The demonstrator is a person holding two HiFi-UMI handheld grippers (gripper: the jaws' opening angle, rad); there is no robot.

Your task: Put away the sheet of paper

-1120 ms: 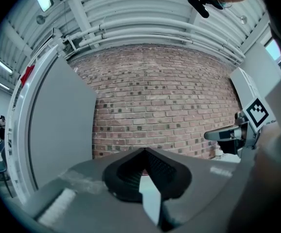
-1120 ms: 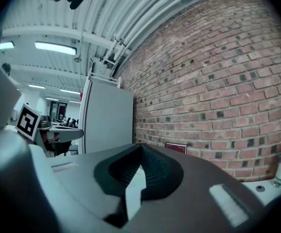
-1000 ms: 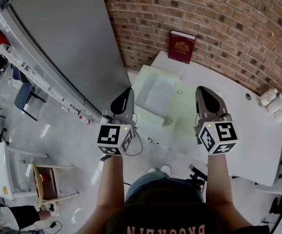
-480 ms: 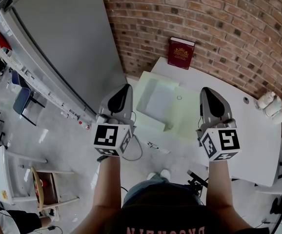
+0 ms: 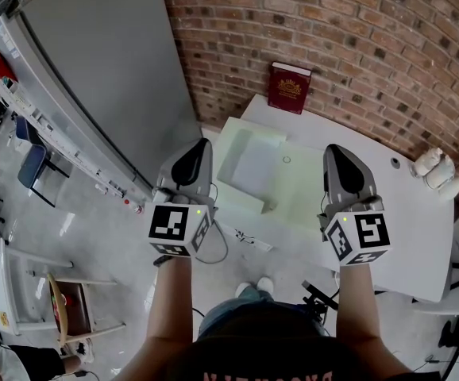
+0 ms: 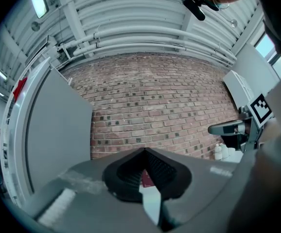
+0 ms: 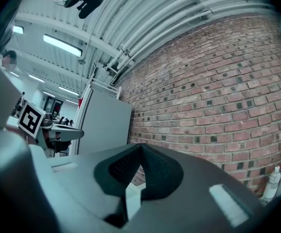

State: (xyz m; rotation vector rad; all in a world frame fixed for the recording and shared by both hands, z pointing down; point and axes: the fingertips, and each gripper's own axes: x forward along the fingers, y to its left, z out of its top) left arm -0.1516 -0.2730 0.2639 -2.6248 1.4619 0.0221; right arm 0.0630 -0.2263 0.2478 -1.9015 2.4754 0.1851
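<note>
A pale sheet of paper (image 5: pixel 255 165) lies flat in an open light-green folder (image 5: pixel 301 193) on the white table (image 5: pixel 388 213). My left gripper (image 5: pixel 202 142) hovers over the folder's left edge, near the table's corner. My right gripper (image 5: pixel 333 148) hangs above the folder's right side. Both are shut with nothing held, and neither touches the paper. In the left gripper view the gripper (image 6: pixel 144 151) has its jaw tips meeting, pointing at the brick wall. The right gripper view shows that gripper (image 7: pixel 141 146) closed the same way.
A red book (image 5: pixel 288 88) leans upright against the brick wall (image 5: pixel 356 46) at the table's back edge. White bottles (image 5: pixel 434 165) stand at the far right. A tall grey partition (image 5: pixel 110 78) runs along the left. Cables (image 5: pixel 241 232) lie on the floor by the person's feet.
Both grippers stay shut and empty. The left one has drifted a little to the left, and the table has slid slightly up in the head view.
</note>
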